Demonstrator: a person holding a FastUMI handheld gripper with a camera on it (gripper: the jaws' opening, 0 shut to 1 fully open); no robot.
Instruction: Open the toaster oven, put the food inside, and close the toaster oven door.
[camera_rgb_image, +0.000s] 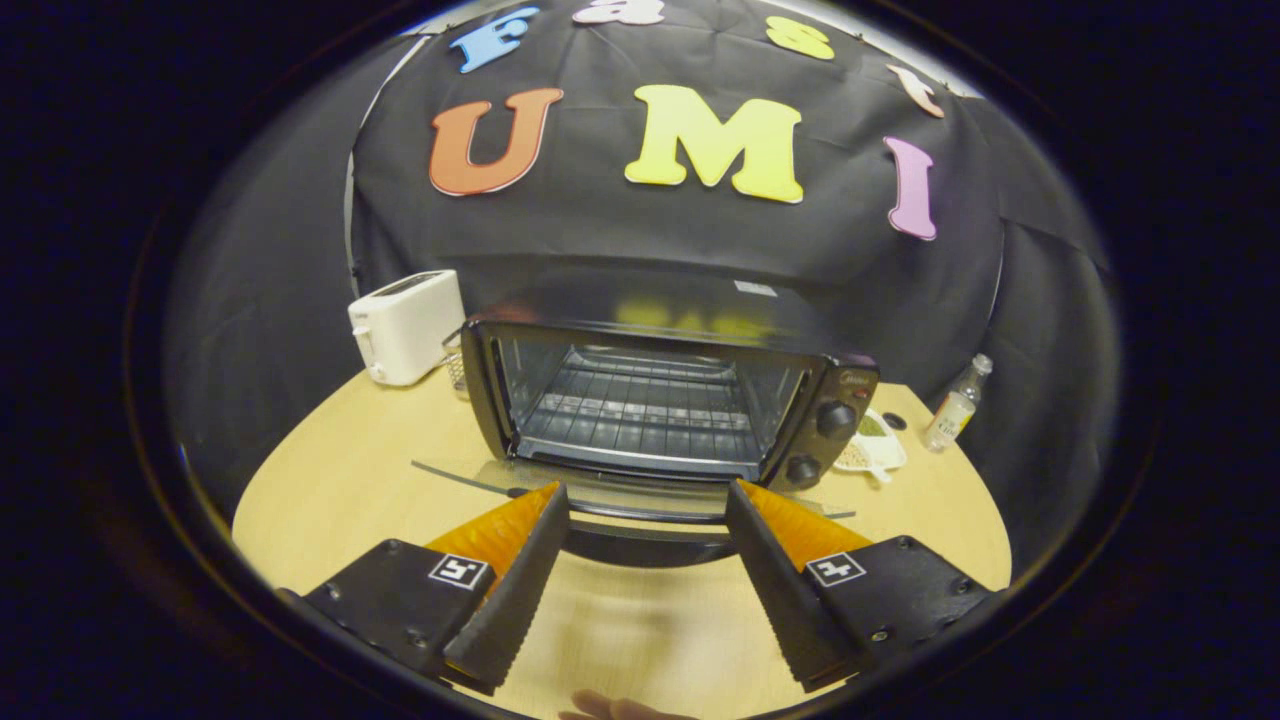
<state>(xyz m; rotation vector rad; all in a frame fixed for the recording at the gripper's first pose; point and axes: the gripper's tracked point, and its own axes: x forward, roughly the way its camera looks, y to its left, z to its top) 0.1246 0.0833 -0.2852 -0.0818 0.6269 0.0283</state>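
**me:** Toaster oven (660, 400) check-in. Nearest thing is my gripper (648, 500), fingers spread wide apart, nothing held. The oven door (640, 500) is folded flat down toward me on the wooden table (330, 490), and its dark handle bar (645, 545) sits right between my fingertips, neither one pressing on it.

**other:** which way's the oven facing?

**me:** Mouth points straight at me, long side running left to right across the table. It's just beyond the fingers, two knobs (820, 440) stacked on its right end.

**other:** anything in it?

**me:** Only a wire rack (640, 410) that I can see.

**other:** and around it?

**me:** White toaster (405, 325) behind its left corner, a plate (875, 445) with something on it (can't tell what) just right of the knobs, small clear bottle (955, 405) farther right.
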